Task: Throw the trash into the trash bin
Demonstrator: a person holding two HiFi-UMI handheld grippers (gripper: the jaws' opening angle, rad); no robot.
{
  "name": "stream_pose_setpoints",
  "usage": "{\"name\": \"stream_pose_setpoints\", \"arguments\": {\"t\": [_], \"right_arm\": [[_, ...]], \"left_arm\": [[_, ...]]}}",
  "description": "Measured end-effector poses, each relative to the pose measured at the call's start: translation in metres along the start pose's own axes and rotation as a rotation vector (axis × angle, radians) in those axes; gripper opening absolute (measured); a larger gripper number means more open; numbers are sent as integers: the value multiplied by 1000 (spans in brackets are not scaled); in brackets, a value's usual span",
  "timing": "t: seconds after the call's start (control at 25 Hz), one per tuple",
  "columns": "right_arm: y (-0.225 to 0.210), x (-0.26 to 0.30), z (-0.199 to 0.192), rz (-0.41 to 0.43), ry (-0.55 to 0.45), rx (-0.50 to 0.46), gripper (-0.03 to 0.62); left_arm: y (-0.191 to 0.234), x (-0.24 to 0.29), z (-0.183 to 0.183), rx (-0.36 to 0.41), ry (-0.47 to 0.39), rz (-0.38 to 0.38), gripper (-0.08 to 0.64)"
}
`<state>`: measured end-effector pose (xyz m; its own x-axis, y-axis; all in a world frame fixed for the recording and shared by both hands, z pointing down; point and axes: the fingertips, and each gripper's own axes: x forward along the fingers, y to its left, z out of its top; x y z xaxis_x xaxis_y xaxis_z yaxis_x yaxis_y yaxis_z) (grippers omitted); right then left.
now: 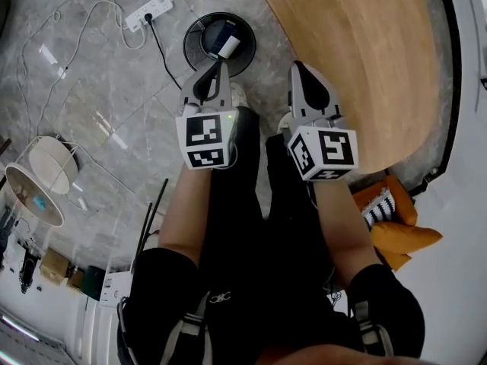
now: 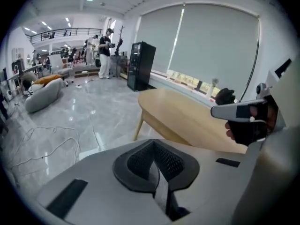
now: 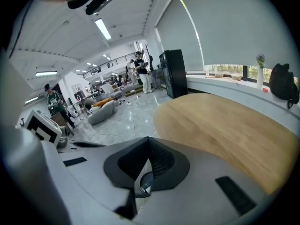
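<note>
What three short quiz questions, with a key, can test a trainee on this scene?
1. True or false: the left gripper holds a piece of trash between its jaws.
2. Where does the trash bin stand? A: on the wooden table. B: on the floor. C: on a shelf.
3. Fill in: the jaws of the right gripper are ____.
Key: 1 false; 2 B; 3 shut.
</note>
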<state>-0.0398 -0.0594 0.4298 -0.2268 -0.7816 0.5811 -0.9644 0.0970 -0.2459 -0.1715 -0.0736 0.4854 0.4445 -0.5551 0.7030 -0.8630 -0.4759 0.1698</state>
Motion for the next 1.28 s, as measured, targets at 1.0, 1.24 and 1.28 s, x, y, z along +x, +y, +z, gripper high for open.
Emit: {"name": "stream_pose_setpoints", "arguments": {"t": [1.0, 1.24, 1.28], "right_arm": [[-3, -455, 363, -31, -680, -162, 11], [-12, -493, 397, -26, -747, -182, 11], [-14, -496, 396, -20, -749, -175, 11]], "left_arm": [[-276, -397, 335, 160, -568, 42, 14], [-308, -434, 370, 178, -687, 22, 14], [-312, -438, 374, 183, -700, 24, 14]]}}
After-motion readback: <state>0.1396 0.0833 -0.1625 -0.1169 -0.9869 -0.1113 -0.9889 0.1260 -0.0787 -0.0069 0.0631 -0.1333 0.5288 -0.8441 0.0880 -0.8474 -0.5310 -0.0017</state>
